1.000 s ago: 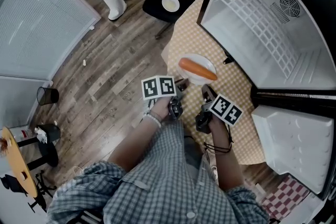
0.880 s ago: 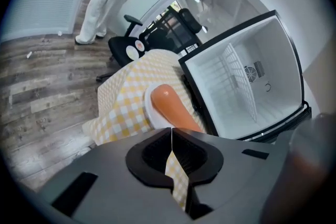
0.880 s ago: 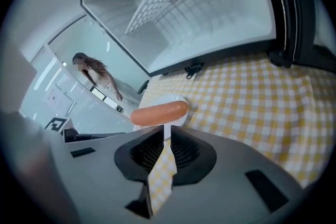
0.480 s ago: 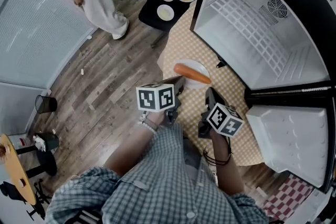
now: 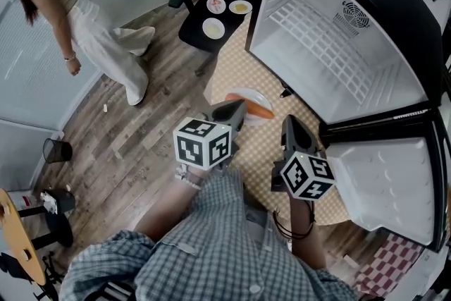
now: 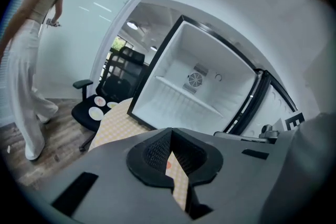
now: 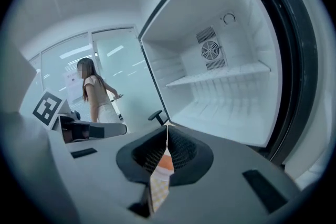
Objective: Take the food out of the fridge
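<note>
**Status: food out of fridge, both jaws closed and empty**

1. Fridge [image 5: 338,60]: stands on the far right part of the table, door [image 5: 384,180] swung fully open toward the near right corner. The white interior shows one shelf and a round fan grille on the back wall.

2. Table [image 5: 236,77]: covered with a yellow check cloth. Its left edge borders the wood floor.

3. Person [image 5: 91,39]: stands on the floor well beyond the table's left edge, wearing light trousers.

4. Chair [image 5: 192,33]: black, just beside the table's far left corner. Three small plates [image 5: 213,27] lie on its seat.

5. Left gripper [image 5: 238,108]: held above the table near its left edge and pointing toward the fridge. Jaws are together at the tips with nothing between them. In the head view it covers the left part of the plate.

6. Right gripper [image 5: 289,125]: held beside the left one, closer to the fridge door. Jaws are together with nothing gripped; only cloth and the orange food show through the narrow slit behind the tips.

7. Plate [image 5: 259,96]: white, resting on the cloth between the table's left edge and the fridge opening.

8. Food [image 5: 262,111]: an orange, elongated piece lying across the plate, outside the fridge and touched by neither gripper.

9. Bin [image 5: 55,149]: small and dark, on the floor far from the table's left edge.
</note>
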A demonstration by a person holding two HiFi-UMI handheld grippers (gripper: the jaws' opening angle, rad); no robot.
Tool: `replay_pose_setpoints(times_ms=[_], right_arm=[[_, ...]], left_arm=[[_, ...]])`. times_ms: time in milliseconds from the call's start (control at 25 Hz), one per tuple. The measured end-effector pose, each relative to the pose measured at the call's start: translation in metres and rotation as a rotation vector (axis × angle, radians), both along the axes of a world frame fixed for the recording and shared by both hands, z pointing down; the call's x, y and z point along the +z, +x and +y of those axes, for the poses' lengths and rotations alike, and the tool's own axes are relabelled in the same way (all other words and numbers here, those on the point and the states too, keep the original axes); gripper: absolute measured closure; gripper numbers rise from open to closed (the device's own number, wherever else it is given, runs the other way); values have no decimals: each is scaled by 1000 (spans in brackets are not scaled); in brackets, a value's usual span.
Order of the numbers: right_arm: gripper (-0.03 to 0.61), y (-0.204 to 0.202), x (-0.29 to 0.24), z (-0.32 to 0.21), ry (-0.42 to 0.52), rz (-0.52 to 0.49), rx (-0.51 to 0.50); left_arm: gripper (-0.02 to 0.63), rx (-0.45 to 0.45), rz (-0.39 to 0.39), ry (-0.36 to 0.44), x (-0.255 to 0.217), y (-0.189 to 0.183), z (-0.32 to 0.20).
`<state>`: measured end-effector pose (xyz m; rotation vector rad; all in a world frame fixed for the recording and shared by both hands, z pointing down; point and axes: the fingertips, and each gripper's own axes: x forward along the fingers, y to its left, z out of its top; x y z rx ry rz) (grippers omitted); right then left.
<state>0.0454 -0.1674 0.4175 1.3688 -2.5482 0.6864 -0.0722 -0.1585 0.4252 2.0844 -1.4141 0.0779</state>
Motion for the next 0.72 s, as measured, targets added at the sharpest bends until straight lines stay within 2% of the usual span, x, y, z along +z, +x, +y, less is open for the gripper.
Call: replay_pose_setpoints(times_ms=[160, 320, 520, 720], right_arm=[[566, -1, -30, 4, 100, 31, -22], [568, -5, -51, 7, 162, 35, -41], [568, -7, -66, 8, 198, 23, -52], [569, -7, -68, 10, 209, 26, -60]], left_arm=[[609, 20, -41, 67, -26, 3, 2], [609, 50, -90, 120, -45, 8, 8], [609, 65, -49, 148, -60, 12, 11], [609, 77, -65, 161, -64, 15, 15]])
